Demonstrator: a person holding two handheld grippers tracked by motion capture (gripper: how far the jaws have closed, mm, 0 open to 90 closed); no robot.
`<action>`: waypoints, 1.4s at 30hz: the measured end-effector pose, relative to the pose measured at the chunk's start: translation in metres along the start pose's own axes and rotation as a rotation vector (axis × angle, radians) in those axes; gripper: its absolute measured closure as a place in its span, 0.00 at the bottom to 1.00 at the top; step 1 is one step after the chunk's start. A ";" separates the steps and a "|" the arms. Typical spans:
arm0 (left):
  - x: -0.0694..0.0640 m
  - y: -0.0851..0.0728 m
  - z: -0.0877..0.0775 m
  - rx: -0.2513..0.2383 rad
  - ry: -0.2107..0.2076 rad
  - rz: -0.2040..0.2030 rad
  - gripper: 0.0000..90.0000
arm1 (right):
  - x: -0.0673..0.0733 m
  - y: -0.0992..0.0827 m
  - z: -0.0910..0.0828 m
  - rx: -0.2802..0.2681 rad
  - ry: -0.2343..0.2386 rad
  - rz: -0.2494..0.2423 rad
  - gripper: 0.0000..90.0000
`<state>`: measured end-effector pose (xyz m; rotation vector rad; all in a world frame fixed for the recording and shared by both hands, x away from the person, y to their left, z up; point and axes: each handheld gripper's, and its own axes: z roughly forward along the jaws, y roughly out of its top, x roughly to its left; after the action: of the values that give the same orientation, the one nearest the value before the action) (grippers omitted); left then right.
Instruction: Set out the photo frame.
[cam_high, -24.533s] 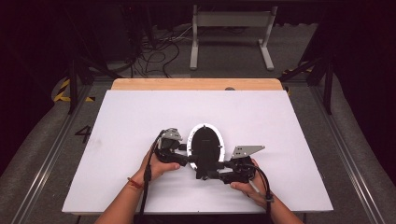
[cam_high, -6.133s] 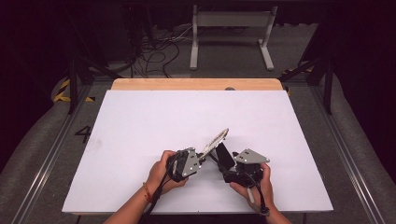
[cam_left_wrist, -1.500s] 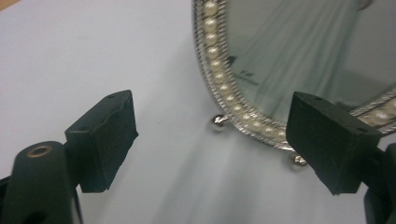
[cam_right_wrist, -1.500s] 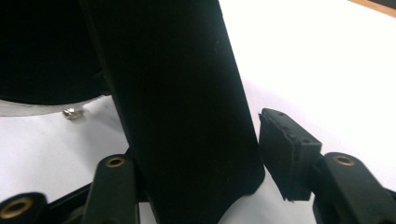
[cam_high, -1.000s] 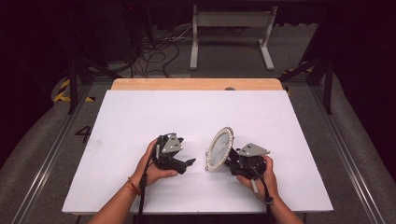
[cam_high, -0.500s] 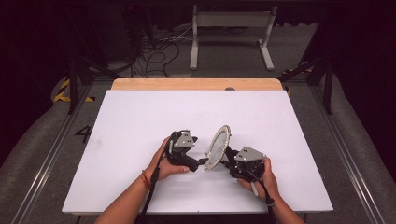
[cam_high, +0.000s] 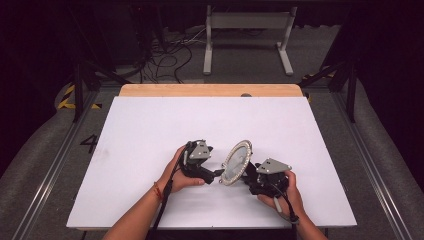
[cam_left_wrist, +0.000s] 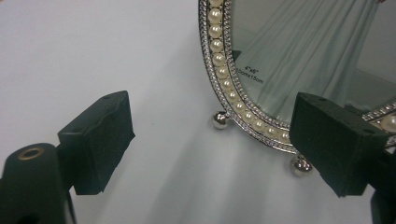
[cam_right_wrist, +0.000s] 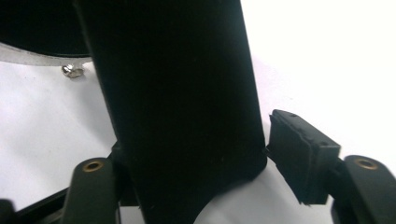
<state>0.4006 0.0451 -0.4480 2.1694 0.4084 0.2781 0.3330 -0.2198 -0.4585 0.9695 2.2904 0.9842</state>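
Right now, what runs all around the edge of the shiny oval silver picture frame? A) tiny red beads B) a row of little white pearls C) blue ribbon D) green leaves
B: in the left gripper view a row of little white pearls lines the oval silver picture frame.

On the paper insert behind the glass of the oval picture frame I read a small black print, "4"x6"", and under it a line that looks like "10cmx15cm". On the floor left of my worktop stands a dark "4".
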 end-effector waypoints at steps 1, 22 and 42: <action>0.000 0.000 0.001 0.000 0.000 0.006 0.16 | -0.001 -0.001 -0.002 -0.010 0.001 -0.006 0.36; -0.012 0.001 -0.014 0.027 -0.001 0.037 0.16 | 0.011 0.016 -0.029 -0.135 0.060 -0.008 0.30; -0.026 -0.023 -0.036 0.057 0.036 0.063 0.17 | 0.026 -0.005 -0.036 -0.048 0.209 -0.064 0.99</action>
<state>0.3604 0.0744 -0.4475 2.2384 0.3722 0.3448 0.2908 -0.2182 -0.4432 0.8011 2.4380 1.1552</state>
